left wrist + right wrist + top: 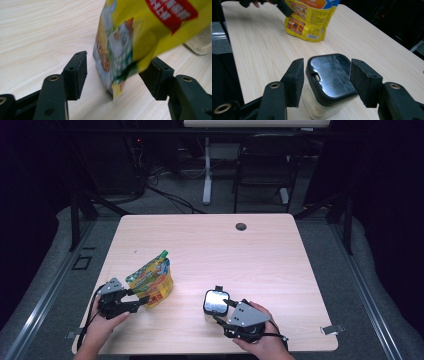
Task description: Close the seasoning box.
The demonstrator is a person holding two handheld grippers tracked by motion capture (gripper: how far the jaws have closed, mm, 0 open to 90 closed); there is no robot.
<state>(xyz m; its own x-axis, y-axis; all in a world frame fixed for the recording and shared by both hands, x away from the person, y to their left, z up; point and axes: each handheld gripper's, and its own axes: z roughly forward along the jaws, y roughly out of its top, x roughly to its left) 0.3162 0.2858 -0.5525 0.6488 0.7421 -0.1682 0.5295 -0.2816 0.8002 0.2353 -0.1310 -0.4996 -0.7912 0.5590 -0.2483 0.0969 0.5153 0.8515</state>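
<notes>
The person's left hand (102, 322) is coming in from the bottom left of the high view, angled toward the table's (260, 245) middle, and is carrying the left gripper (141, 302) low and nearly level. Its jaws are standing released, one on each side of the lower corner of the yellow pouch (152, 281). In the left gripper view the pouch (140, 37) is hanging between the pads; the left pad is clear of it, and the pouch's edge is overlapping the right pad, though I cannot tell whether they are touching. The pouch is standing on the near left part of the table, leaning with its green top away from the person.

The right hand (265, 335) is entering from the bottom right, turned inward to the left, and is holding the right gripper (220, 310) against the jar (216, 304). The jar is sitting on the table near the front edge, well apart from the pouch. In the right gripper view the jaws are spread wide and flanking the jar's black lid (332, 75); the left pad is showing a slim gap, the right one is sitting just beside the lid, so nothing is being squeezed.
</notes>
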